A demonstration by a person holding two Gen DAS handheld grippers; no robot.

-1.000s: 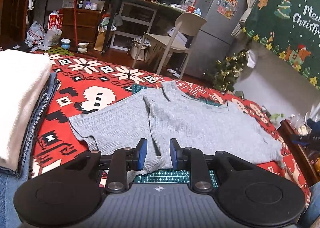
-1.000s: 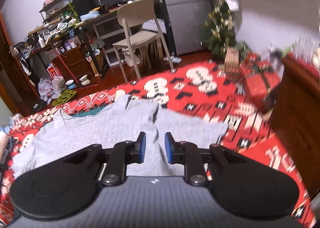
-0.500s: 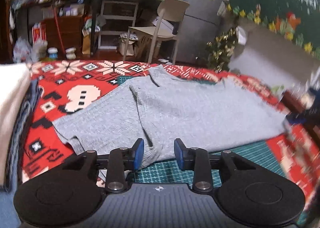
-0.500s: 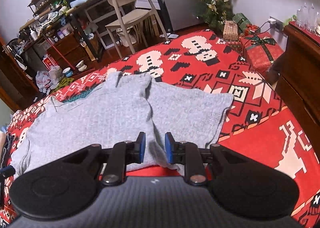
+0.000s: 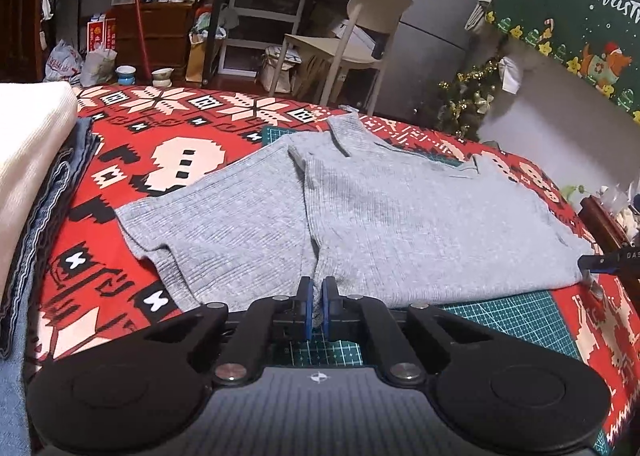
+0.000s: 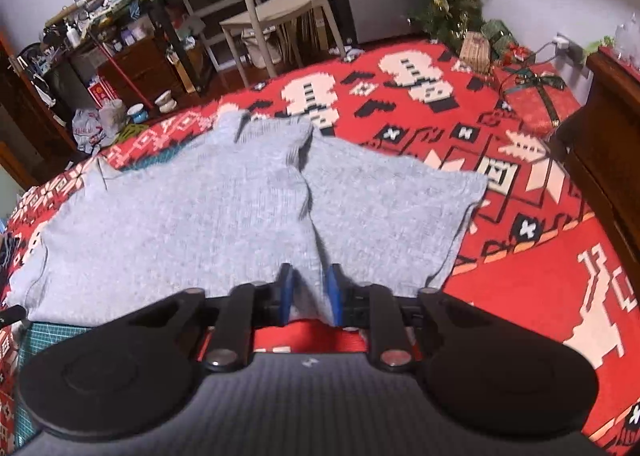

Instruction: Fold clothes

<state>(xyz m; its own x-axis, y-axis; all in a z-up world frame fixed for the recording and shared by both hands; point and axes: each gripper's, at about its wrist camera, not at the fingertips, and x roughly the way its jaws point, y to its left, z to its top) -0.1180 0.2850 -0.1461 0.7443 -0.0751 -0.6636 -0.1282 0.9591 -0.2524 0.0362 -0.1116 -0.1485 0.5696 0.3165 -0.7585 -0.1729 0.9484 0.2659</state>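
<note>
A grey ribbed knit top (image 5: pixel 400 223) lies spread flat on a red patterned blanket (image 5: pixel 180 123), with a lengthwise crease on each side. My left gripper (image 5: pixel 316 306) sits at the near hem on the left crease. Its jaws are closing and its blue pads pinch a fold of grey fabric. In the right wrist view the same top (image 6: pixel 180 215) fills the middle. There my right gripper (image 6: pixel 309 298) is at the near hem on the right crease, its jaws closing with bunched grey fabric filling the gap between them.
A green cutting mat (image 5: pixel 500 316) shows under the top's near edge. Folded white knit and denim (image 5: pixel 28 159) are stacked at the left. A wrapped gift box (image 6: pixel 532 99) and a dark wooden cabinet (image 6: pixel 600 135) stand at the right. A chair (image 5: pixel 360 35) and cluttered desk are beyond.
Both grippers sank toward the near hem. The left jaws went from apart to nearly together on the fabric. The right jaws narrowed a little around a bunch of cloth.
</note>
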